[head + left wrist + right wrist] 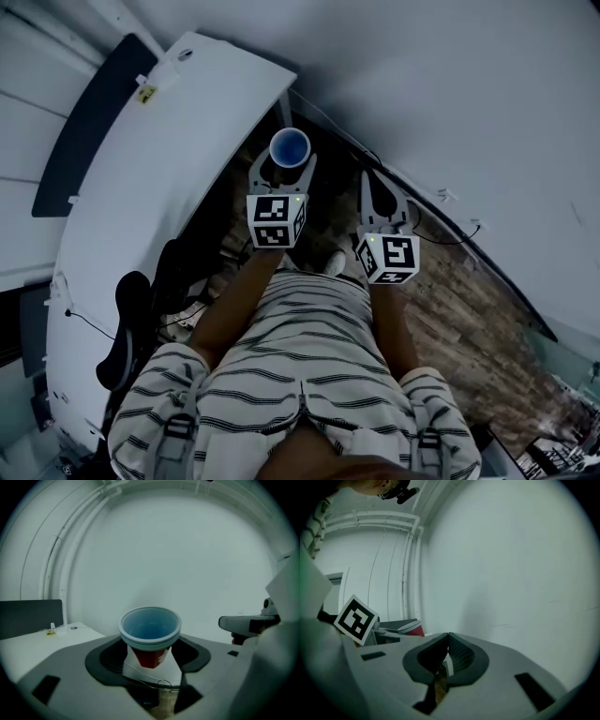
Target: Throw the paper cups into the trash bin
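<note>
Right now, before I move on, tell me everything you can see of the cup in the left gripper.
The paper cup is red outside and looks pale blue inside, with a light rolled rim that seems doubled, perhaps two nested cups. It stands upright, mouth up, and looks empty. The left gripper is shut on its tapered lower body, a jaw on each side; nothing else touches it. It hangs in the air above the wooden floor.
</note>
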